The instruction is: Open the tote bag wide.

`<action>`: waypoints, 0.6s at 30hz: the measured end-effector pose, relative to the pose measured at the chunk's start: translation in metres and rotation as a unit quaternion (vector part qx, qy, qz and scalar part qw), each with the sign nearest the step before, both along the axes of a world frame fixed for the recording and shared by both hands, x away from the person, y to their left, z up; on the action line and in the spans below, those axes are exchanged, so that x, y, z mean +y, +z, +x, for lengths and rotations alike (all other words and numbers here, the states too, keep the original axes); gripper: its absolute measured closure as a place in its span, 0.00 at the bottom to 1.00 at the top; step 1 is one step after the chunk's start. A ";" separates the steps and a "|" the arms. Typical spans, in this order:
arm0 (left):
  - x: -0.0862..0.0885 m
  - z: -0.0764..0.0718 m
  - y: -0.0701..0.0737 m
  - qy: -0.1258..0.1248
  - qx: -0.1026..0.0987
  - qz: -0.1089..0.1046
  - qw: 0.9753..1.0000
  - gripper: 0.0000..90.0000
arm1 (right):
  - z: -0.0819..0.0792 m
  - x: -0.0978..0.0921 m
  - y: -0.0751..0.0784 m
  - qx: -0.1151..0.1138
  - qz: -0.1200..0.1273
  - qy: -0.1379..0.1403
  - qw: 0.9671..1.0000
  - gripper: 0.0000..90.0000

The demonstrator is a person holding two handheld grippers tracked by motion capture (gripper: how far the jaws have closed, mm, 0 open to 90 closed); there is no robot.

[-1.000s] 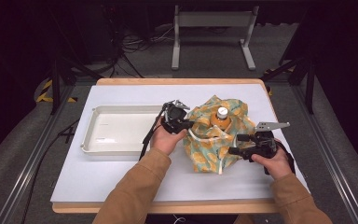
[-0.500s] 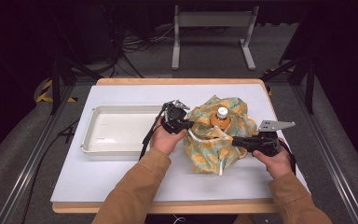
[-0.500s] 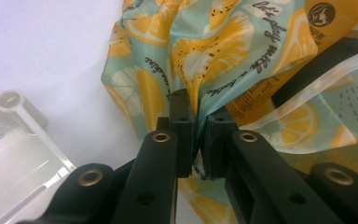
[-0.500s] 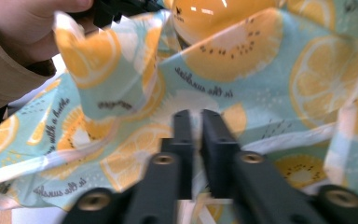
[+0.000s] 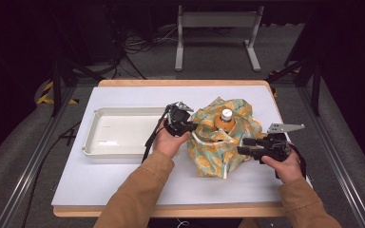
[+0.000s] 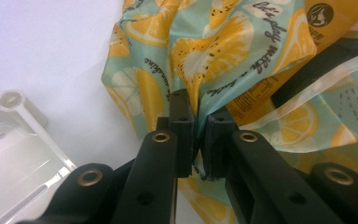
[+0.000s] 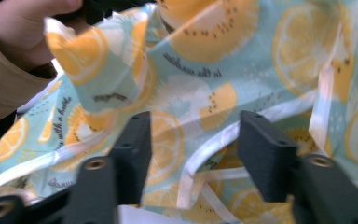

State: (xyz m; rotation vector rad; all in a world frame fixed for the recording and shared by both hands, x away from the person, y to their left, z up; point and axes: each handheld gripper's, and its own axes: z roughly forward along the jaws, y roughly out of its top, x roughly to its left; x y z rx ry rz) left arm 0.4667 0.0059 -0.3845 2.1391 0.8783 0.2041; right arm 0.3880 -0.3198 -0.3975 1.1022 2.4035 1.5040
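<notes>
A teal cloth bag point(image 5: 218, 142) printed with orange slices lies crumpled on the white table top, right of centre. An orange bottle with a white cap point(image 5: 226, 118) stands inside it, its top sticking out. My left gripper point(image 5: 189, 127) is shut on the bag's left edge; in the left gripper view the cloth point(image 6: 200, 60) is pinched between the jaws point(image 6: 197, 140). My right gripper point(image 5: 241, 149) is at the bag's right side, open, with the cloth point(image 7: 200, 93) and a white strap point(image 7: 205, 154) just beyond its spread jaws point(image 7: 193, 149).
A white shallow tray point(image 5: 97, 137) sits on the table left of the bag, its corner also visible in the left gripper view point(image 6: 14, 112). The person's tan sleeves come in from the bottom edge. A metal stand point(image 5: 216, 35) is on the floor beyond the table.
My right gripper has moved left toward the bag and its jaws now reach the cloth. The left gripper has kept its hold on the bag's left edge.
</notes>
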 end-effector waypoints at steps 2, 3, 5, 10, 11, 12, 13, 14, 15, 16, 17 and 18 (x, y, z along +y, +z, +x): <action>0.000 0.000 0.000 -0.001 -0.001 0.000 1.000 0.94 | 0.001 0.001 -0.003 0.007 -0.005 0.000 1.000 0.40; 0.000 0.000 0.000 0.000 -0.001 0.000 1.000 0.94 | 0.002 0.001 -0.004 0.010 -0.005 0.000 1.000 0.38; 0.000 0.000 0.000 0.000 0.000 0.000 1.000 0.94 | 0.002 0.001 -0.005 0.012 -0.005 0.002 1.000 0.36; 0.000 0.000 0.000 0.000 -0.001 0.000 1.000 0.94 | 0.005 0.006 -0.013 0.025 -0.018 0.011 0.999 0.28; 0.000 -0.001 0.000 0.000 -0.001 0.000 1.000 0.94 | 0.006 0.008 -0.014 0.026 -0.018 0.012 0.999 0.27; 0.000 -0.001 0.000 0.000 -0.001 0.000 1.000 0.94 | 0.006 0.008 -0.014 0.022 -0.018 0.014 0.999 0.27; 0.000 -0.001 0.000 0.000 -0.001 0.000 1.000 0.94 | 0.006 0.008 -0.014 0.022 -0.018 0.014 0.999 0.27; 0.000 -0.001 0.000 0.000 0.000 -0.001 1.000 0.94 | 0.006 0.009 -0.014 0.018 -0.016 0.015 1.000 0.27; 0.000 -0.001 0.000 -0.001 0.000 -0.001 1.000 0.94 | 0.006 0.010 -0.012 0.009 -0.006 0.019 1.000 0.27; 0.000 -0.001 0.000 -0.001 0.000 0.000 1.000 0.94 | 0.006 0.010 -0.012 0.006 -0.003 0.021 1.000 0.27; 0.000 -0.001 0.000 -0.001 0.000 0.000 1.000 0.94 | 0.007 0.011 -0.011 0.003 0.002 0.022 1.000 0.27; -0.001 -0.001 0.000 -0.002 0.000 -0.001 1.000 0.94 | 0.007 0.011 -0.011 0.001 0.008 0.025 1.000 0.27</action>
